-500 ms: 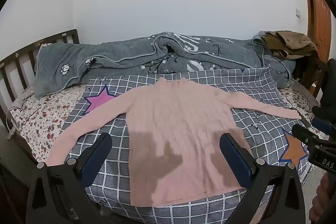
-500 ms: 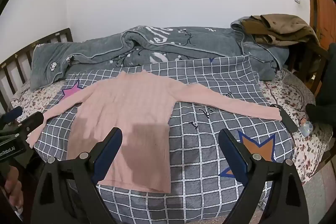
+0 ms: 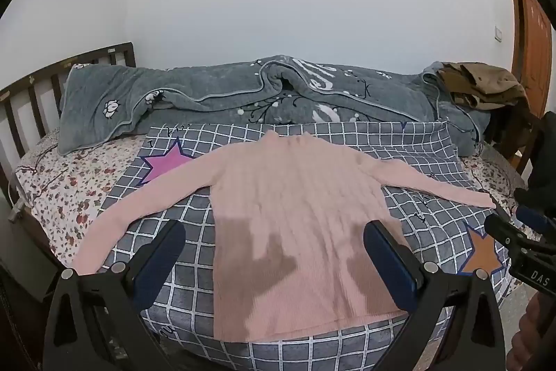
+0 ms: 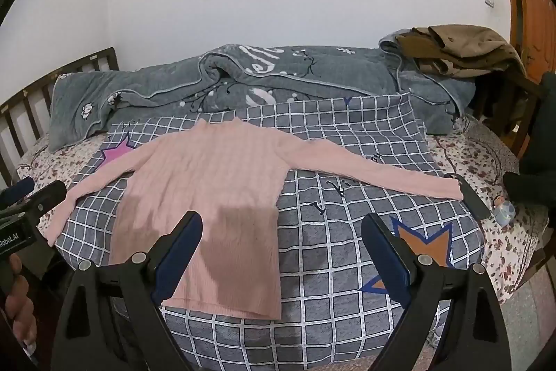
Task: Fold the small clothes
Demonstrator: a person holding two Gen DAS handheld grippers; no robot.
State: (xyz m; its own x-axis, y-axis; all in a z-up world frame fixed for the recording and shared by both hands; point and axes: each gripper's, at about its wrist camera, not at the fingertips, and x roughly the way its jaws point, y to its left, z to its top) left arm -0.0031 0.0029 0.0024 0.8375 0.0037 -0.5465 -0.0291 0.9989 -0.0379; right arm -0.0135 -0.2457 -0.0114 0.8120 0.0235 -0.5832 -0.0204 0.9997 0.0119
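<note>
A small pink knit sweater (image 3: 295,214) lies flat and face up on a grey checked blanket (image 3: 431,145), both sleeves spread out sideways. It also shows in the right wrist view (image 4: 208,197). My left gripper (image 3: 274,247) is open and empty, held above the sweater's lower body. My right gripper (image 4: 281,240) is open and empty, above the sweater's lower right hem and the blanket (image 4: 347,266). Each gripper's body shows at the edge of the other's view.
A rolled grey quilt (image 3: 243,99) lies along the back of the bed. A brown coat (image 3: 483,86) sits at the back right. A wooden headboard (image 3: 41,86) stands at the left. A dark remote-like object (image 4: 471,197) and a small bottle (image 4: 504,212) lie by the right sleeve end.
</note>
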